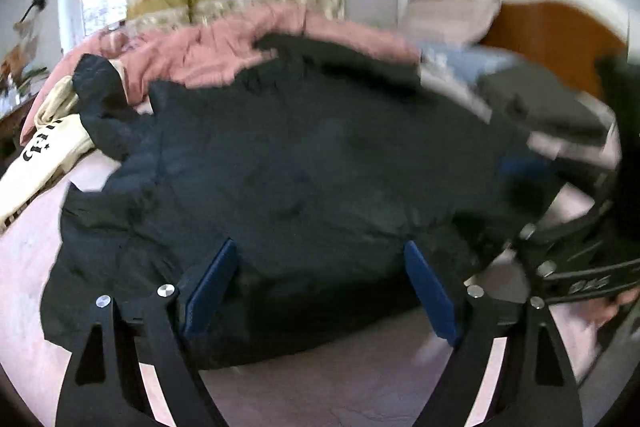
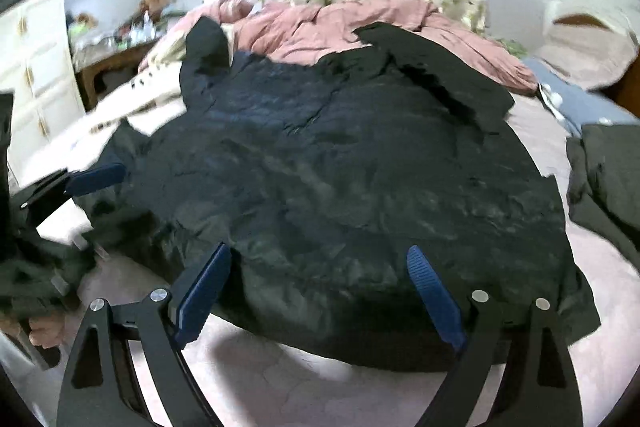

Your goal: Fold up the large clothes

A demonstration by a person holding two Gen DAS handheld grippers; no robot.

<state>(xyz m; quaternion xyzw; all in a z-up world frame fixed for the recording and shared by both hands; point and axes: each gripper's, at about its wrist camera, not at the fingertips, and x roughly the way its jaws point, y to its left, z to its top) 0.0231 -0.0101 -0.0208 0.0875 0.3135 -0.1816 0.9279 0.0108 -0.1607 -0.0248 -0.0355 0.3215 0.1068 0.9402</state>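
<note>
Pink bed [image 2: 600,259]: black jacket [image 2: 340,179] w/ quilt [image 2: 340,23] behind; both tongs [image 1: 320,291] [image 2: 320,295] wide apart, empty.

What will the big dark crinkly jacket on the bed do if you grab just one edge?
The big dark crinkly jacket would probably flop and sag, since it lies wrinkled on the pale pink bedsheet. Its sheen suggests slippery fabric. It looks puffy, so likely light.
</note>
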